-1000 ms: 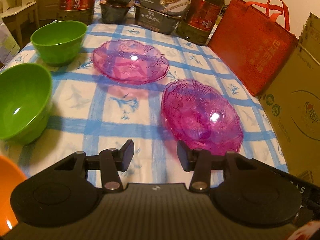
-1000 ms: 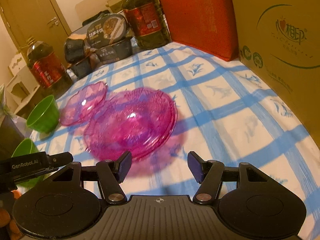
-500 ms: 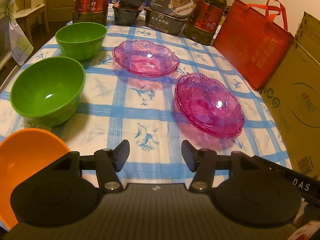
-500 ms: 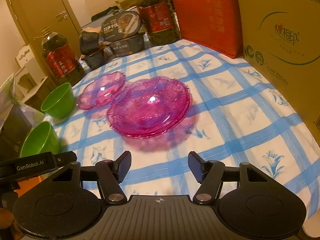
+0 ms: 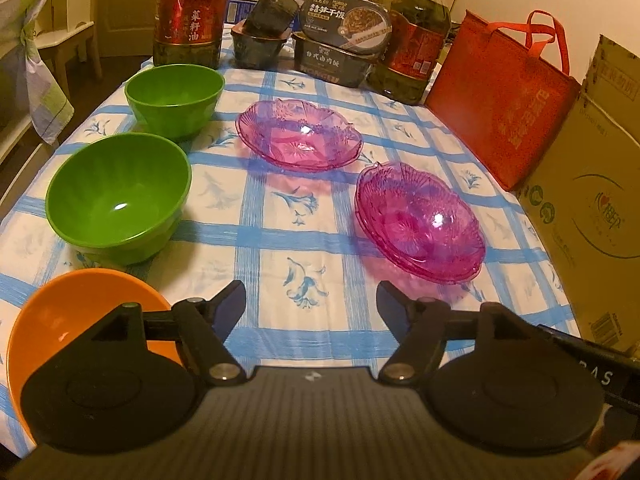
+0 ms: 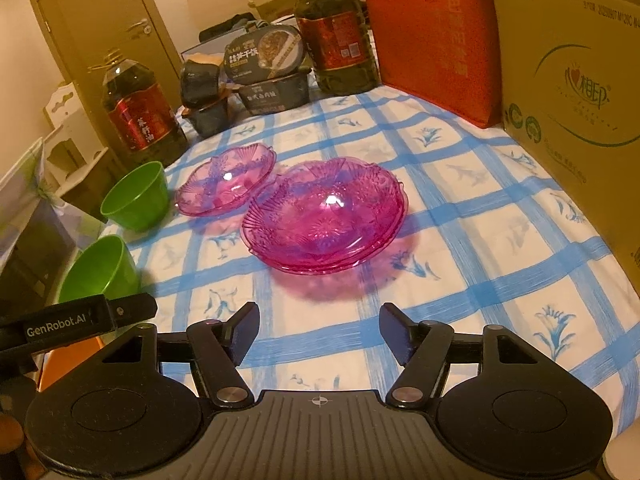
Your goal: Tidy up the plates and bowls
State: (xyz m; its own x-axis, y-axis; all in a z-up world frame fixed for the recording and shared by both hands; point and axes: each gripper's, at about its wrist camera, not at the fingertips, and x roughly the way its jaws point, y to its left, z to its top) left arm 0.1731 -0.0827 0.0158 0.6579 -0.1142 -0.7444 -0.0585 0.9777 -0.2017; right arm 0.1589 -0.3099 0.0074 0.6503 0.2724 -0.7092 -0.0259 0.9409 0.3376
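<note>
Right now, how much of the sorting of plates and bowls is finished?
Partly done: the near pink stack already looks like plates nested together. In hand: nothing; the left tool, its jaws opening, and the right tool are both empty. Left: the single pink plate, two separate green bowls and the orange bowl.

The orange bowl (image 5: 52,320) is partly hidden behind the left gripper's body, and in the right wrist view only a small piece of it shows. The cardboard box (image 6: 568,80) is cut off by the picture's edge. The small print on the oil bottles (image 5: 188,12) is unreadable.
</note>
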